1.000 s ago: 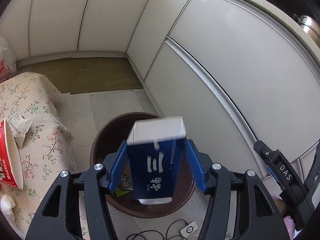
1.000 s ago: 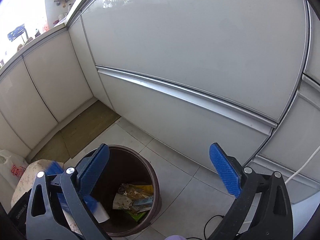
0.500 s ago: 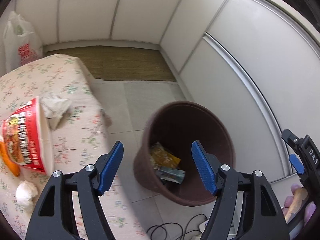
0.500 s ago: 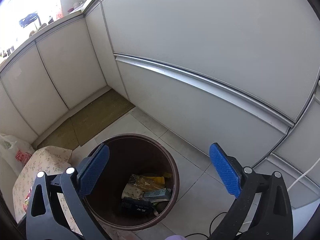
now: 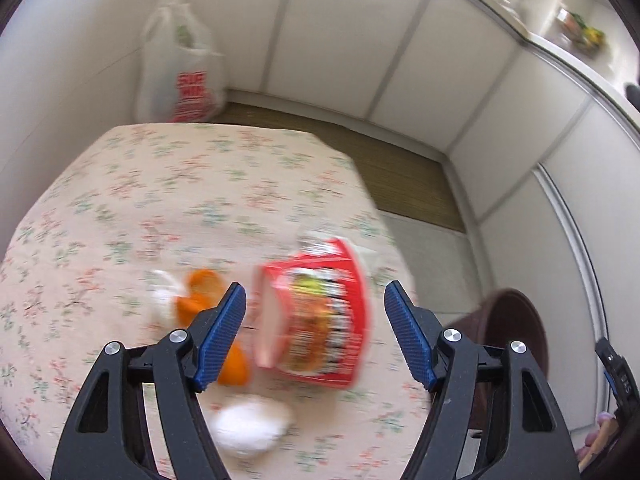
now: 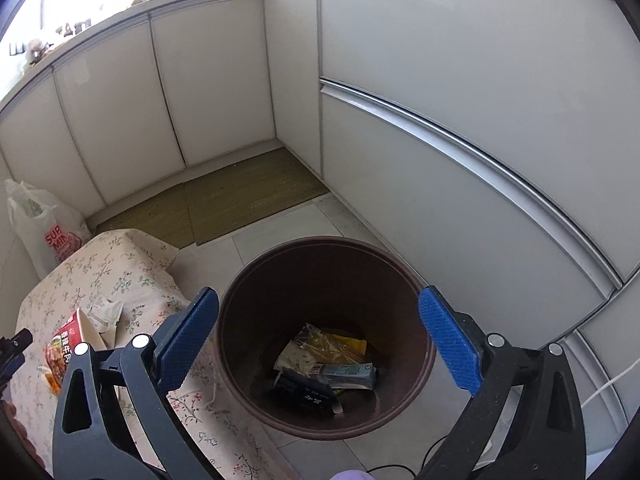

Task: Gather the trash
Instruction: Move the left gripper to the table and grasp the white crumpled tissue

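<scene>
A red instant-noodle cup (image 5: 320, 312) lies on its side on the floral tablecloth (image 5: 160, 200), with orange peel (image 5: 204, 292) and white crumpled tissues (image 5: 250, 426) beside it. My left gripper (image 5: 316, 334) is open and empty, hovering just above the cup. My right gripper (image 6: 316, 344) is open and empty over the brown trash bin (image 6: 320, 264), which holds a dark blue carton (image 6: 308, 394) and yellow wrappers (image 6: 324, 346). The cup (image 6: 66, 346) and a torn paper scrap (image 6: 106, 314) also show in the right wrist view.
A white plastic bag (image 5: 180, 64) with red print stands on the floor behind the table. White cabinet doors (image 6: 460, 40) enclose the corner, with a woven mat (image 6: 240, 196) on the tiled floor. The bin (image 5: 508, 332) sits right of the table edge. A cable (image 6: 608, 384) lies at lower right.
My left gripper let go of the blue carton, which now lies in the bin, then swung left from the bin to above the noodle cup. My right gripper stayed open and pulled back slightly.
</scene>
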`<action>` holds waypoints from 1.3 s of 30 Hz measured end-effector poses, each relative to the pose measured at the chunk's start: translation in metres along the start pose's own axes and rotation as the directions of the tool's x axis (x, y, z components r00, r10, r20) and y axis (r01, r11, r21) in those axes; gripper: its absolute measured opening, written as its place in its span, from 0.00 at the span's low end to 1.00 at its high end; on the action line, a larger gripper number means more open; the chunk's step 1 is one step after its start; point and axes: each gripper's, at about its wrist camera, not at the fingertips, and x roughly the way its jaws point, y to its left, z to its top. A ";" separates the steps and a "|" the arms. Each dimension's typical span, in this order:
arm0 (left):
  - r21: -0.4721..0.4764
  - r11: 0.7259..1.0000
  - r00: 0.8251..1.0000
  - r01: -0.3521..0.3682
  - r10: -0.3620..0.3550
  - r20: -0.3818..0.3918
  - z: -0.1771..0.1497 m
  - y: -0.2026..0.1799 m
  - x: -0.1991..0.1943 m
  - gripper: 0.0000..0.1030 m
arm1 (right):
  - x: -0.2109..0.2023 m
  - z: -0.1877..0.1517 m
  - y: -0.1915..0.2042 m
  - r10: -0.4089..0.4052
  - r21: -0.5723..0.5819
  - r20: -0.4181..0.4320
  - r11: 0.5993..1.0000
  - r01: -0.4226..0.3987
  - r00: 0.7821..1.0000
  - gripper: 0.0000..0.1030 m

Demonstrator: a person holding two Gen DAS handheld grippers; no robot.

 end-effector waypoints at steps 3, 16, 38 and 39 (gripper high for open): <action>-0.055 0.997 0.999 -0.051 0.050 -0.014 0.005 0.042 0.005 0.68 | -0.002 -0.004 0.025 0.017 -0.057 0.001 0.998 -0.017 1.000 0.93; -0.274 0.952 0.986 -0.138 0.107 -0.126 -0.008 0.139 0.041 0.64 | -0.008 -0.026 0.113 0.085 -0.283 -0.009 0.955 -0.084 0.996 0.93; -0.243 0.967 0.967 -0.081 0.017 -0.255 -0.012 0.117 0.082 0.31 | -0.019 -0.034 0.147 0.177 -0.340 -0.038 0.923 -0.179 0.984 0.93; -0.250 0.966 0.968 -0.072 0.007 -0.252 -0.013 0.120 0.078 0.30 | -0.020 -0.035 0.150 0.200 -0.341 -0.046 0.918 -0.204 0.979 0.93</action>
